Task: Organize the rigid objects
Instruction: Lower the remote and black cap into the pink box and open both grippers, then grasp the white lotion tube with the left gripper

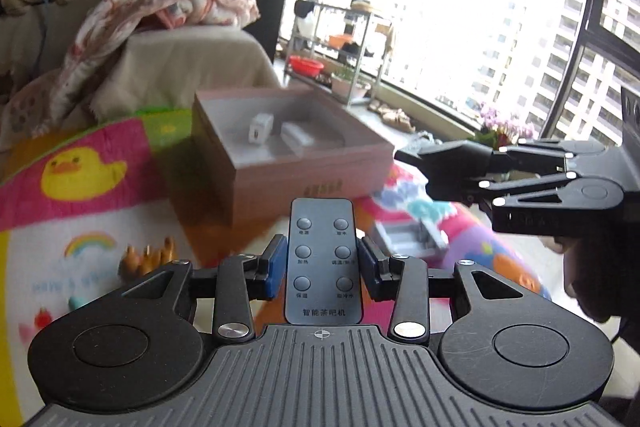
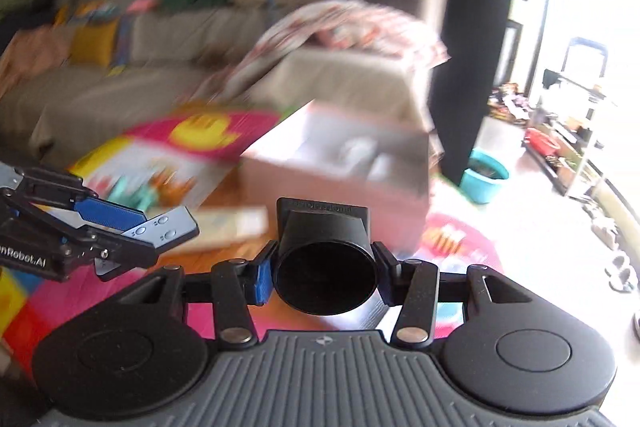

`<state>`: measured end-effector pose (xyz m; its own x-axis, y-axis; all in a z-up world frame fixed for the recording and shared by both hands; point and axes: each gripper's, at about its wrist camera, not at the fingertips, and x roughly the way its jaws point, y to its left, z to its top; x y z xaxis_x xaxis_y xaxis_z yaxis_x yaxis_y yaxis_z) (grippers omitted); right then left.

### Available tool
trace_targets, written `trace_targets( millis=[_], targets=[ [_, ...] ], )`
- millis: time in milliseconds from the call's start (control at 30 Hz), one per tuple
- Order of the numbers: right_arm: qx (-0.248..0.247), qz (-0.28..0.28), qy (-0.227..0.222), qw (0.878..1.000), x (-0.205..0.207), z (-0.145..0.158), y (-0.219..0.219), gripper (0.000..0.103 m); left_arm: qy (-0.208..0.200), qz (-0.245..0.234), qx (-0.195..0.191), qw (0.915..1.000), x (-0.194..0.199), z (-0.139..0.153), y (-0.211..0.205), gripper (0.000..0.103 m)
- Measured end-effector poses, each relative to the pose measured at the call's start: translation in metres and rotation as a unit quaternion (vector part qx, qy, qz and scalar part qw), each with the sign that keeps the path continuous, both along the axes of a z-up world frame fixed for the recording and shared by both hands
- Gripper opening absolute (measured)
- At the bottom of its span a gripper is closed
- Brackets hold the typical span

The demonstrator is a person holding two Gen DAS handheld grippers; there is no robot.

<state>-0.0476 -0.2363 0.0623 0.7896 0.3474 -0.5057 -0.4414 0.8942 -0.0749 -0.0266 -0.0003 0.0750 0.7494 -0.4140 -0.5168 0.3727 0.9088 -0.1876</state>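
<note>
My left gripper [image 1: 323, 269] is shut on a dark grey remote control [image 1: 322, 227] with round buttons, blue pads pressing its two long sides. In the right wrist view that gripper [image 2: 140, 233] shows at the left, the remote [image 2: 170, 227] sticking out of it. My right gripper [image 2: 326, 273] is shut on a black tube-shaped piece with a square base [image 2: 324, 239], round mouth toward the camera. An open pink box [image 1: 288, 167] stands just ahead of both, with two white items [image 1: 262, 127] inside. In the left wrist view the right gripper [image 1: 420, 173] hangs right of the box.
A bright children's play mat [image 1: 80, 171] covers the floor under the box [image 2: 332, 187]. Small orange toy figures [image 1: 148, 259] lie at the left, a grey object [image 1: 408, 239] at the right. A beige sofa with a blanket [image 1: 160, 7] stands behind. A teal basin [image 2: 484, 179] sits near a dark pillar.
</note>
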Motion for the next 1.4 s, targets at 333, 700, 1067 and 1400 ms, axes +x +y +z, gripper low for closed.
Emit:
trace_targets(
  millis=[333, 700, 1067, 1400],
  targets=[
    [0.042, -0.031, -0.040, 0.998, 0.119, 0.015, 0.013, 0.078, -0.030, 0.038, -0.014, 0.9987, 0.160, 0.025, -0.019, 0.042],
    [-0.008, -0.003, 0.010, 1.000, 0.046, -0.044, 0.009, 0.083, 0.009, 0.129, -0.062, 0.9897, 0.086, -0.019, 0.066, 0.042],
    [0.015, -0.018, 0.053, 0.998, 0.067, -0.060, 0.034, 0.077, 0.076, 0.246, -0.099, 0.9611, -0.017, -0.061, 0.144, 0.042],
    [-0.005, 0.032, 0.102, 0.994, 0.057, -0.068, 0.068, 0.029, 0.074, 0.197, -0.126, 0.9694, 0.000, -0.072, 0.110, 0.047]
  ],
)
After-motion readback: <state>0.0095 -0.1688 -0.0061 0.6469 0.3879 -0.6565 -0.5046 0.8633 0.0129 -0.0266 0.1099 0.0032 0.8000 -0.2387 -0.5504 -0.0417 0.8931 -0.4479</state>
